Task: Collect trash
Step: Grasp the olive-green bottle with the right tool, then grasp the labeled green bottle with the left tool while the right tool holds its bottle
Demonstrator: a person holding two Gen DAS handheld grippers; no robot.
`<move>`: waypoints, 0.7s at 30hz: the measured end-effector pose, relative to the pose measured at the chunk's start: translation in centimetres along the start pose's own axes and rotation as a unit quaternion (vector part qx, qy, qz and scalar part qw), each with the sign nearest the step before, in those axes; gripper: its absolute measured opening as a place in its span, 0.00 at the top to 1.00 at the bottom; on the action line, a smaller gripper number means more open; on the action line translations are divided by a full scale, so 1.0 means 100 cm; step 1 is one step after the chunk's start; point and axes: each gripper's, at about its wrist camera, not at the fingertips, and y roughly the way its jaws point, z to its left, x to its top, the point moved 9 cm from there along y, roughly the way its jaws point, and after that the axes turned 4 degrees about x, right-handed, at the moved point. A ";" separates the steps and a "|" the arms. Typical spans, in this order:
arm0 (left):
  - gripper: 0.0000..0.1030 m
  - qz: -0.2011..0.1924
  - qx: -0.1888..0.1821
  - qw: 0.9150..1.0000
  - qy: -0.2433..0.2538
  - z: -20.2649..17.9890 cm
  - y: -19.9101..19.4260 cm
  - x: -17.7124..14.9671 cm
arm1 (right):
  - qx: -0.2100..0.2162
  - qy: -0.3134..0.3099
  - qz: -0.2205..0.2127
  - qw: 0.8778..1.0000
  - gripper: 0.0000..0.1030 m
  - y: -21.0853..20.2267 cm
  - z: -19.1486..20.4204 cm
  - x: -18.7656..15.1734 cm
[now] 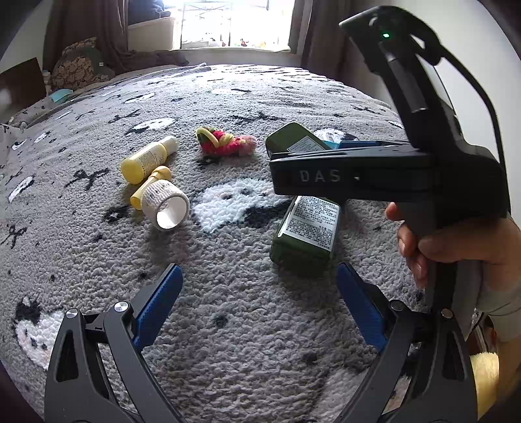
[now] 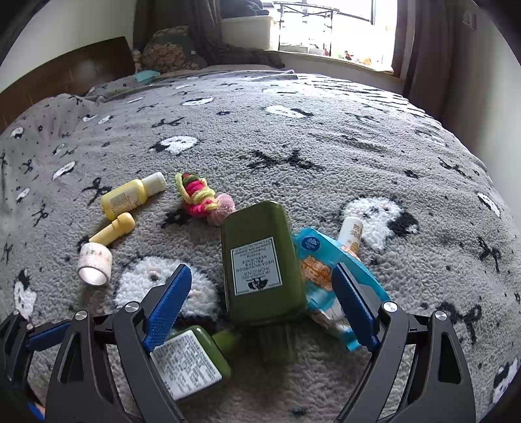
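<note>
Trash lies on a grey patterned blanket [image 1: 260,325]. My left gripper [image 1: 259,286] is open and empty, just short of a small green bottle [image 1: 306,231]. My right gripper [image 2: 260,296] is open, its jaws on either side of a large green bottle [image 2: 260,260] that lies between them, not gripped. A blue wrapper [image 2: 329,276] and a white tube [image 2: 350,234] lie right of that bottle. The small green bottle shows in the right wrist view [image 2: 192,358] under the left finger. In the left wrist view the right gripper's body [image 1: 374,172] crosses above both bottles.
A yellow bottle [image 1: 148,159], a small yellow tube [image 1: 151,185], a white tape roll [image 1: 167,206] and a pink-yellow yarn toy [image 1: 228,141] lie to the left. Pillows [image 1: 78,65], a wooden headboard [image 2: 65,75] and a window [image 1: 234,22] are at the back.
</note>
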 end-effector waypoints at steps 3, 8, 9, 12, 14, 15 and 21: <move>0.13 -0.002 0.001 1.000 0.003 0.003 -0.001 0.001 | -0.008 -0.020 0.014 1.000 0.33 0.013 0.006 0.001; 0.13 0.001 -0.005 1.000 -0.003 0.005 0.003 0.004 | -0.024 -0.044 0.017 0.999 0.47 0.018 0.008 0.000; 0.13 0.001 -0.007 1.000 -0.003 0.004 0.004 0.006 | -0.020 -0.043 0.015 0.999 0.47 0.016 0.008 0.000; 0.13 -0.002 -0.004 1.000 0.006 0.000 0.010 0.012 | -0.009 -0.033 0.000 0.999 0.47 0.003 0.002 0.005; 0.13 -0.004 -0.008 1.000 0.012 -0.006 0.013 0.016 | -0.002 -0.018 -0.016 1.000 0.47 -0.012 -0.007 0.012; 0.13 -0.006 -0.012 1.000 0.015 -0.011 0.014 0.019 | -0.003 -0.012 -0.026 1.000 0.47 -0.021 -0.013 0.015; 0.13 -0.009 -0.013 0.998 0.053 -0.038 0.028 0.032 | -0.017 0.022 -0.050 0.998 0.47 -0.053 -0.052 0.019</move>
